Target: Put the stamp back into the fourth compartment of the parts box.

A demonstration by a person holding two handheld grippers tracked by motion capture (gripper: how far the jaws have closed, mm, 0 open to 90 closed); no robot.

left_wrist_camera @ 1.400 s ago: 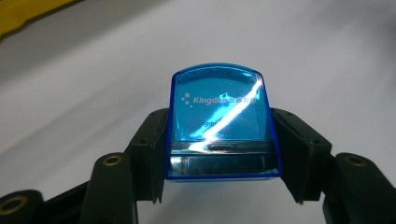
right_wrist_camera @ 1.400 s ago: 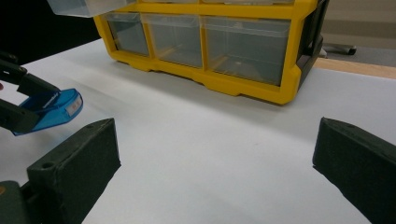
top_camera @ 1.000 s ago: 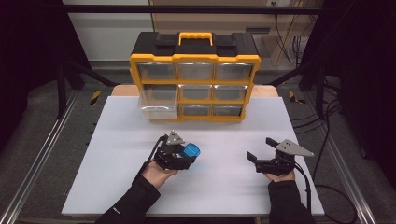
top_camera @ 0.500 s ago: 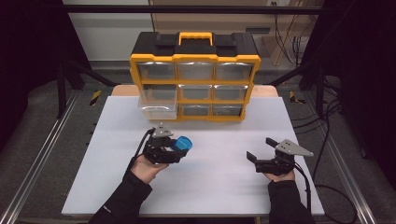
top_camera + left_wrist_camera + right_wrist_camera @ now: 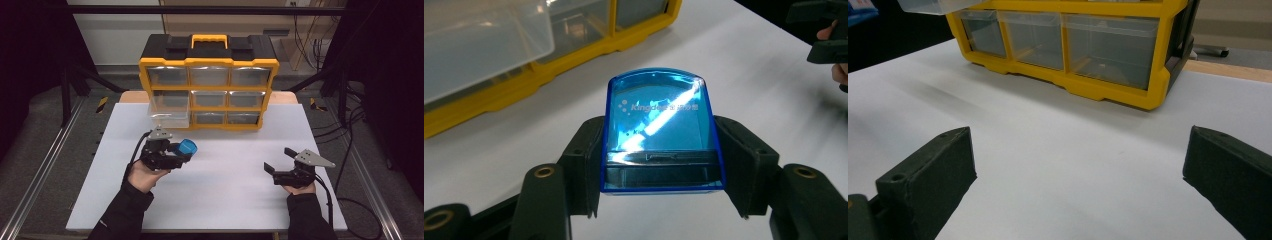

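One translucent blue plastic box (image 5: 661, 132), pinched in the left tool (image 5: 172, 155), had moved nearer the pulled-out clear drawer (image 5: 170, 108); right tool (image 5: 280, 172) idled, spread.

the left gripper (image 5: 176, 152) was held above the table in the left hand (image 5: 142, 175), its jaws closed on a blue box (image 5: 660, 131). the right gripper (image 5: 279, 166) rested low, jaws spread wide, nothing between them.

Light falls from above onto the white table (image 5: 215, 200), bright against dark surroundings. In the left gripper view a glare streak crosses the blue box (image 5: 659, 130), and the yellow organizer (image 5: 549, 55) behind it is blurred. The high view is soft, with faint shadows.
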